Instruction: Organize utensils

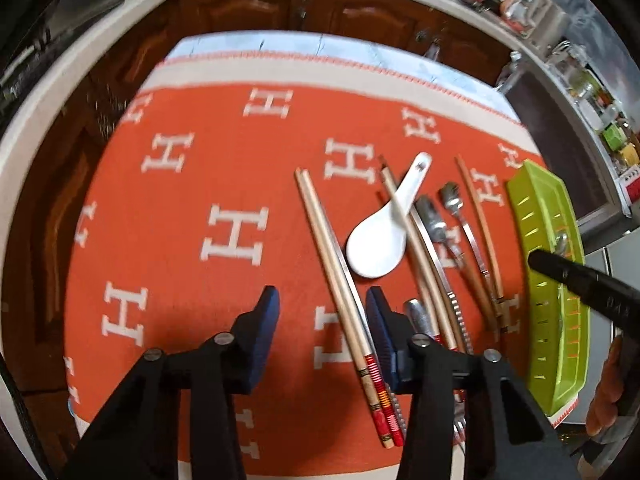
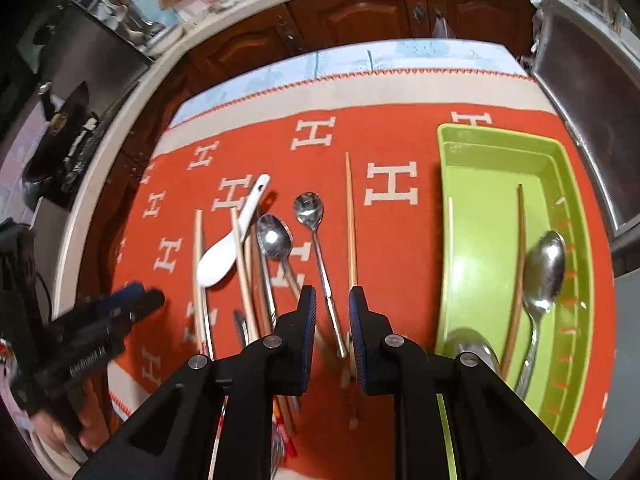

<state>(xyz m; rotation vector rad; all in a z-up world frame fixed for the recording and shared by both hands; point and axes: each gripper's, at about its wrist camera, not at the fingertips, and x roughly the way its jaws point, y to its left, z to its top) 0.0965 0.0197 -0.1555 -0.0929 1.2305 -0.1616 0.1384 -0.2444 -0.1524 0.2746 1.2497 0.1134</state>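
- Orange cloth (image 1: 192,200) with white H marks spread over the worktop, pale border along the far edge.
- Left gripper (image 1: 322,300) pointing steeply down over the cloth, blue pads spread, nothing pinched; a pair of chopsticks (image 1: 332,264) with red patterned ends lying on the cloth beneath the gap, close to the right-hand pad.
- White ceramic spoon (image 1: 376,246) just right of that pair, bowl toward the camera, a single chopstick crossing its handle.
- Further right, a loose cluster: steel spoon (image 1: 434,220), a small-headed steel utensil (image 1: 452,196), more chopsticks, overlapping in places.
- Right gripper (image 2: 332,298) also tilted down, pads narrowly apart and gripping nothing; handle of a long slim spoon (image 2: 318,240) lying on the cloth under the gap, a single chopstick (image 2: 351,220) just beside the right-hand pad.
- Green tray (image 2: 484,148) at the right side of the cloth, holding a large steel spoon (image 2: 544,268), a brown chopstick (image 2: 518,272) and a second spoon bowl at the near end, partly hidden.
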